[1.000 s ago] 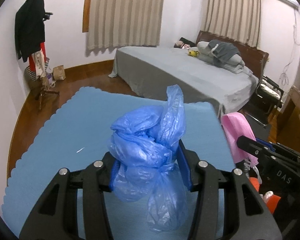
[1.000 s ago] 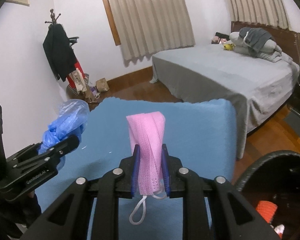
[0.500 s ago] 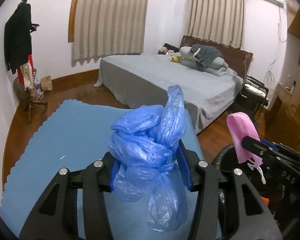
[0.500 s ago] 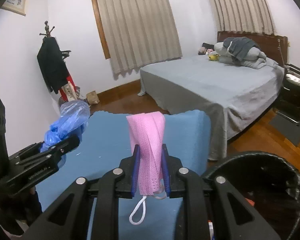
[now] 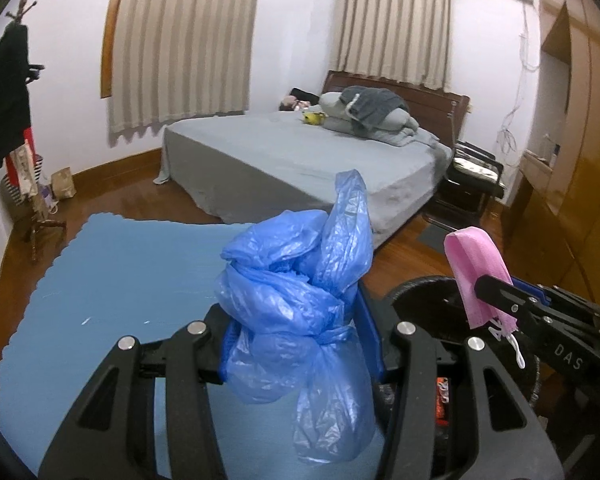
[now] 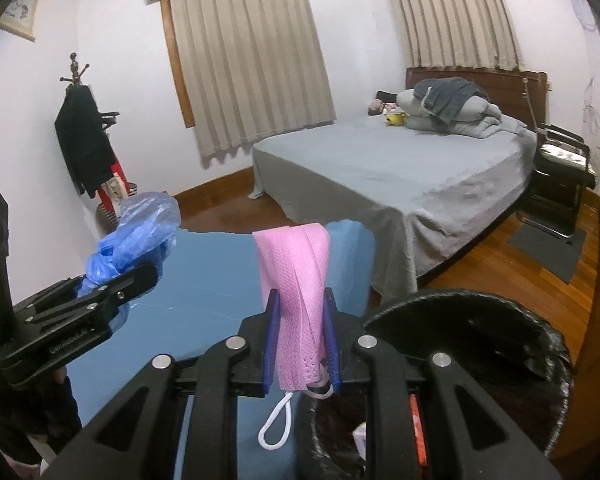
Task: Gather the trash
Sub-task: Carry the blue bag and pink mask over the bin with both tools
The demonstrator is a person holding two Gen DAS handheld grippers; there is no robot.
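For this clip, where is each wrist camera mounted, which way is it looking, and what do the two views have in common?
Left wrist: on the left gripper, looking along its jaws shut on a knotted blue plastic bag, toward the bed; the right gripper shows at right.
Right wrist: on the right gripper, jaws shut on a pink face mask, facing the bed; the left gripper shows at left.
Shared: bed, blue mat, coat rack, black-lined trash bin.
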